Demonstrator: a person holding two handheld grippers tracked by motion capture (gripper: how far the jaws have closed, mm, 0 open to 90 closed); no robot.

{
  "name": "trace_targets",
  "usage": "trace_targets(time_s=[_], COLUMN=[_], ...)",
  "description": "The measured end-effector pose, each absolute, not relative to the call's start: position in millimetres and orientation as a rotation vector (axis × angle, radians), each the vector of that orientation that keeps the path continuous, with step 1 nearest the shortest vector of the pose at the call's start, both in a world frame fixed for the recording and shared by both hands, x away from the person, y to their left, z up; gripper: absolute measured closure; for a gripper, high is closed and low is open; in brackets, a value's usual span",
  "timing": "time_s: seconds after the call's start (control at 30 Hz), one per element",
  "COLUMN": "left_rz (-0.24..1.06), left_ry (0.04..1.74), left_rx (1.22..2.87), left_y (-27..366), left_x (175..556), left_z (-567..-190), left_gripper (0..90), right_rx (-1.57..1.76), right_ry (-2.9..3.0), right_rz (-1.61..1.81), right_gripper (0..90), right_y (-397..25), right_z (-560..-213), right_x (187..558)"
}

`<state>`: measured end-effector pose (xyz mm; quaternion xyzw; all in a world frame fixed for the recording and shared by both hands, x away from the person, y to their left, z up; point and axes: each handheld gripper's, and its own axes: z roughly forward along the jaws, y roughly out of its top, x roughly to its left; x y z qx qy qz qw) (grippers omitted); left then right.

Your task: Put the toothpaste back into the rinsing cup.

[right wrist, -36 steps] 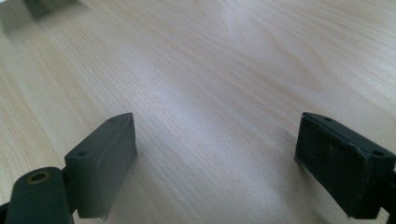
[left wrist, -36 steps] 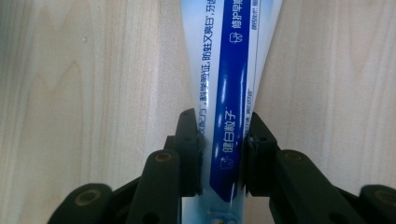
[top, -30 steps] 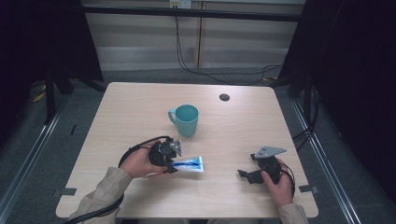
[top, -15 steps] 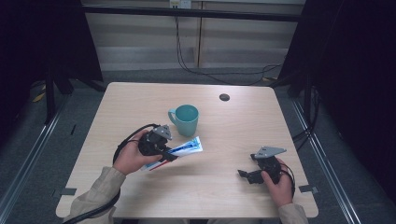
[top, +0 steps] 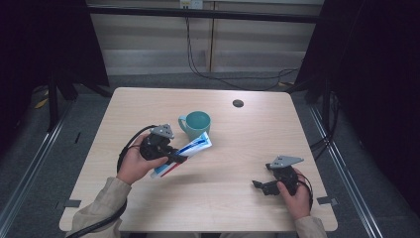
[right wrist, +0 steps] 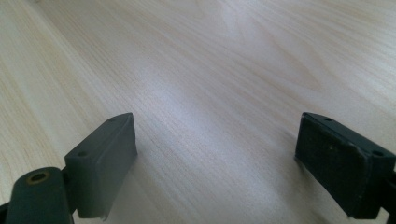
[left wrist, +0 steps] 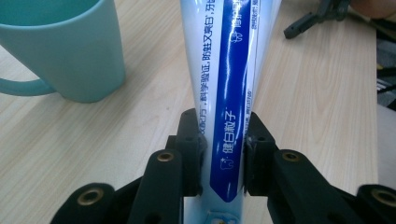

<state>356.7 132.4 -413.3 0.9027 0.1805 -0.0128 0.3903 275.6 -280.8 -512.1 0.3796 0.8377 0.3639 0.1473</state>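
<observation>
Left gripper [left wrist: 223, 144] clamps the toothpaste tube [left wrist: 231, 93] (beside the mug [left wrist: 65, 46]); right gripper [right wrist: 217, 158] gapes apart

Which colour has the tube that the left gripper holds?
The tube is white with a blue stripe, clearest in the left gripper view.

The toothpaste tube [left wrist: 231, 93] bears Chinese print in the left gripper view. White characters "健白牙" run lengthwise on its dark blue band, low in the centre of the frame, beside a small white tooth icon. A line of small dark characters runs along the white strip left of the band; they are too fine to read surely. More white print near the top edge is cut off.
</observation>
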Motion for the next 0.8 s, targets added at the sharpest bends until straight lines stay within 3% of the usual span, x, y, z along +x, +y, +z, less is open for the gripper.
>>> trace_targets(time_s=[0.8], left_rz=[0.03], left_ry=[0.607], left_rx=[2.091], left_y=[150.3], left_x=[361.0], left_z=[-401.9], left_gripper=[73.1], right_rx=[1.092], right_ry=[2.41], right_rz=[1.047], right_gripper=[11.9], right_y=[-280.7], right_z=[-512.1], right_x=[275.6])
